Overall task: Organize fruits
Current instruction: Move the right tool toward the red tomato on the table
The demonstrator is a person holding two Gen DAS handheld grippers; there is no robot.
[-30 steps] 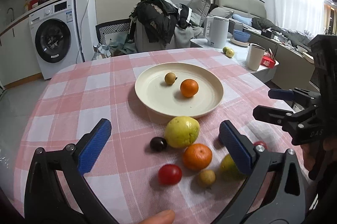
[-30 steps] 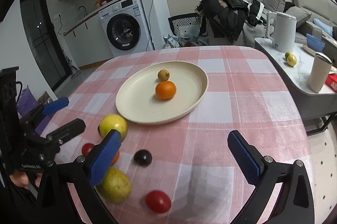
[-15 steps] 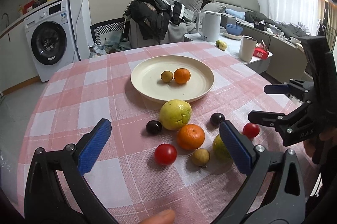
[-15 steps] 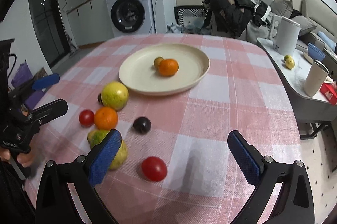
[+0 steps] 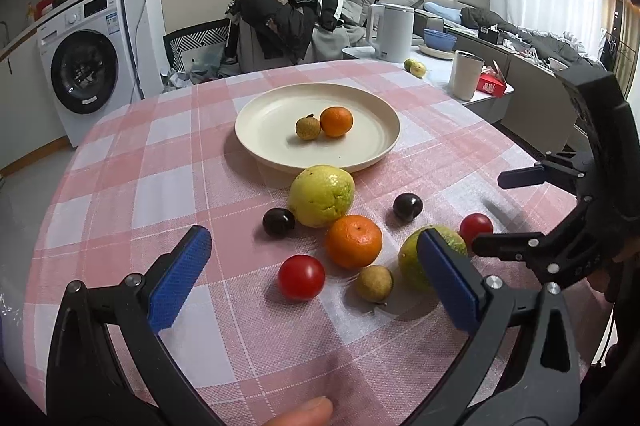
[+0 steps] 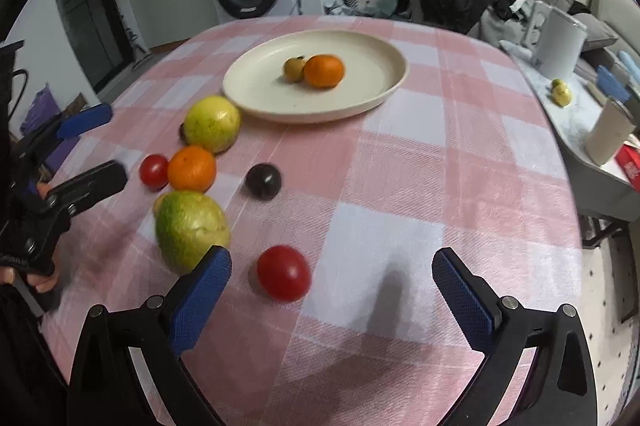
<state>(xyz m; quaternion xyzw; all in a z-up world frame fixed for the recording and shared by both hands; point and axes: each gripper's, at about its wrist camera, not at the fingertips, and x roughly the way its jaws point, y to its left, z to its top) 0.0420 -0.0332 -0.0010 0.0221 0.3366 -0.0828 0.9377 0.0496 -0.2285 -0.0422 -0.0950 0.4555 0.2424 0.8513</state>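
Note:
A cream plate (image 5: 256, 141) (image 6: 248, 97) on the pink checked table holds an orange (image 5: 337, 121) and a small longan (image 5: 308, 128). Loose fruit lies in front of it: a yellow guava (image 5: 322, 195), an orange (image 5: 353, 241), two dark plums (image 5: 278, 222) (image 5: 407, 206), two red tomatoes (image 5: 301, 277) (image 6: 284, 278), a longan (image 5: 374, 283) and a green guava (image 6: 191, 226). My left gripper (image 5: 312, 258) hangs open over this cluster, holding nothing. My right gripper (image 6: 332, 266) is open and empty, with the near tomato just left of its middle.
A low side table (image 5: 436, 61) at the right carries a white kettle (image 5: 394, 31), a cup (image 5: 466, 75) and a red box. Behind the table stand a clothes-piled chair (image 5: 280, 21) and a washing machine (image 5: 86, 61). The table's right edge (image 6: 560, 153) drops off.
Both grippers have drawn back from the plate toward the loose fruit. The right one has sunk lower near the red tomato. Both stayed open and no fruit moved.

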